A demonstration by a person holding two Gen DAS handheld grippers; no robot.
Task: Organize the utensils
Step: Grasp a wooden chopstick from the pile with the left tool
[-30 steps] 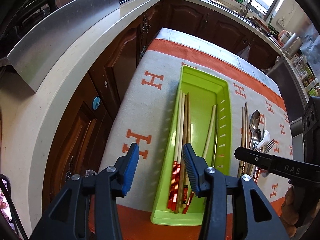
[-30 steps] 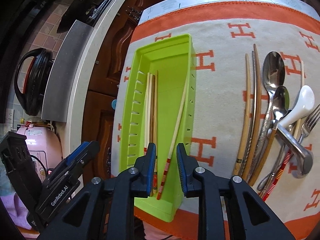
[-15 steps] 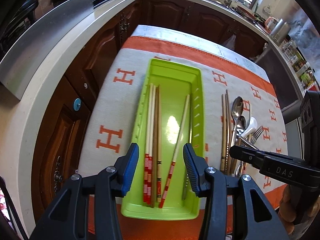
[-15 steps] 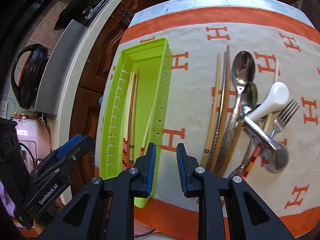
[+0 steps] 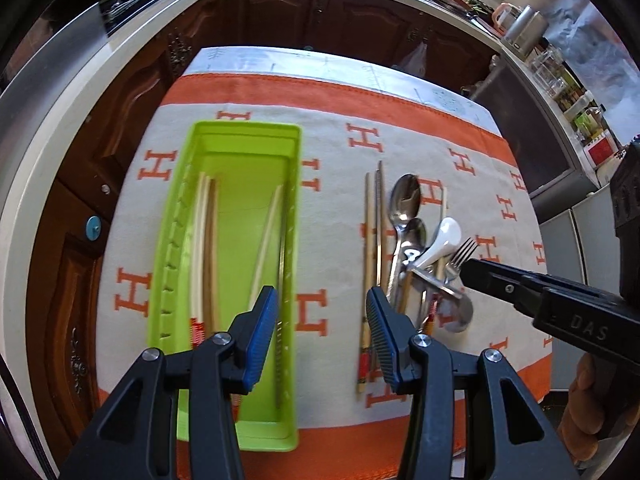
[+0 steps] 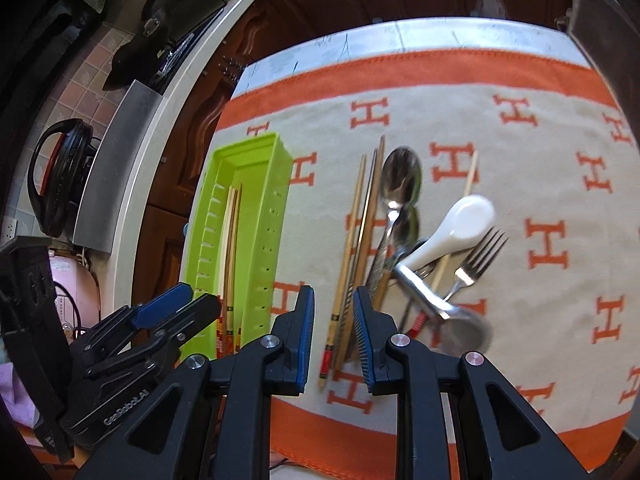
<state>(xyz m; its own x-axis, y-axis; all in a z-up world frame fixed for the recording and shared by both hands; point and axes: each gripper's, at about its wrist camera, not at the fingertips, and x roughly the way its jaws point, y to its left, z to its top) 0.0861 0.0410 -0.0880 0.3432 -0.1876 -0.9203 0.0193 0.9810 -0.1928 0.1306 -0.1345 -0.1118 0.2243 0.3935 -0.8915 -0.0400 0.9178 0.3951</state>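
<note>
A lime-green tray (image 5: 248,129) lies on the left of the cloth with several chopsticks (image 5: 206,240) in it. To its right is a loose pile: wooden chopsticks (image 5: 371,240), two metal spoons (image 5: 405,200), a white ceramic spoon (image 5: 446,232) and a fork (image 5: 464,250). My left gripper (image 5: 322,320) hangs open and empty over the bare cloth between the tray and the pile. My right gripper (image 6: 333,328) hovers above the near ends of the loose chopsticks (image 6: 352,240). Its jaws stand narrowly apart and grip nothing. The tray (image 6: 276,216) is to its left.
An orange-bordered cloth with H marks (image 5: 460,120) covers the small table. Dark wooden cabinets (image 5: 120,128) and a pale countertop (image 5: 52,128) run along the left and back. A black pot lid (image 6: 60,176) and a pink appliance (image 6: 72,292) stand at the far left. A hand (image 5: 592,400) holds the right gripper.
Both grippers have shifted rightward, from over the green tray toward the loose utensil pile. Neither jaw gap has changed, and nothing was picked up.
</note>
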